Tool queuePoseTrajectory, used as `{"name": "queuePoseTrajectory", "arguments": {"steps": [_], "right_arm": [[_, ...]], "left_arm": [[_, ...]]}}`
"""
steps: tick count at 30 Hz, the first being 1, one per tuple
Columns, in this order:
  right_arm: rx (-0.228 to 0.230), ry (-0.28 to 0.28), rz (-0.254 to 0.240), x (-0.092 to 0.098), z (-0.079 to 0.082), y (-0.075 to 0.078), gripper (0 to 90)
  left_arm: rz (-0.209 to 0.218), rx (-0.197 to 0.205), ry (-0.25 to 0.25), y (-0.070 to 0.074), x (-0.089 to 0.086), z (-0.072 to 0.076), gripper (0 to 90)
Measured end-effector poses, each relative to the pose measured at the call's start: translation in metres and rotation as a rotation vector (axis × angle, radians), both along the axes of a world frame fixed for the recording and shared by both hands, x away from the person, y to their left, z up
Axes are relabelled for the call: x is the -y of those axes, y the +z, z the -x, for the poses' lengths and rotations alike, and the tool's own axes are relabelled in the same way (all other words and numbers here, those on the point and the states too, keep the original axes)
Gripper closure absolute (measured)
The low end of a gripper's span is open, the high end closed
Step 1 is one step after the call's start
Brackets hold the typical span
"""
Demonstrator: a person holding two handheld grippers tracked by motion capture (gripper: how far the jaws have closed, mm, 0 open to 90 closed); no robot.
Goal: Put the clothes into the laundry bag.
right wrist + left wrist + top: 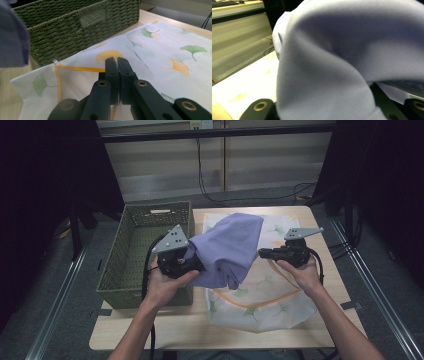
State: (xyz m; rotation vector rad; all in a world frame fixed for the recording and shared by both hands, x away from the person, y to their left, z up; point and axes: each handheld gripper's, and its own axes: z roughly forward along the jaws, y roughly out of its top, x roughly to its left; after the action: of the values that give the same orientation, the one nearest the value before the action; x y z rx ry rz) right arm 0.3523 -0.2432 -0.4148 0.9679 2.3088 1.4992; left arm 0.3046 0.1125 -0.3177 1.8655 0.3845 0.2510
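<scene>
Progress is looking partial: you are holding the lavender cloth [227,247] aloft in your left gripper [192,262], clamped on its edge, above the ginkgo-print bag [270,295] your right gripper [117,66] is pinching, with the woven basket [125,265] sitting beside them on the table [150,332].

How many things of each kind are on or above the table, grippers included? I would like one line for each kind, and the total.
Green woven basket: 1
Purple cloth, hanging from the left gripper: 1
White leaf-print laundry bag with orange zipper: 1
Grippers, the left one and the right gripper: 2
Total: 5
</scene>
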Motion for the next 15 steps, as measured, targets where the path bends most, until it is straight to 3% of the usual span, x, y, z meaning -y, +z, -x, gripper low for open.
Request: {"name": "queuePoseTrajectory", "arguments": {"steps": [7,11,15], "right_arm": [[0.001,-0.001,0.005,-0.001,0.000,0.000,88.2],[-0.002,-0.001,0.004,-0.001,0.000,0.000,88.2],[-0.002,0.000,0.005,-0.001,0.001,0.000,88.2]], "left_arm": [[-0.027,-0.021,-0.002,-0.004,0.002,0.006,72.5],[-0.030,-0.036,-0.018,-0.012,0.005,0.011,72.5],[-0.060,-0.048,-0.019,-0.022,0.009,0.013,72.5]]}}
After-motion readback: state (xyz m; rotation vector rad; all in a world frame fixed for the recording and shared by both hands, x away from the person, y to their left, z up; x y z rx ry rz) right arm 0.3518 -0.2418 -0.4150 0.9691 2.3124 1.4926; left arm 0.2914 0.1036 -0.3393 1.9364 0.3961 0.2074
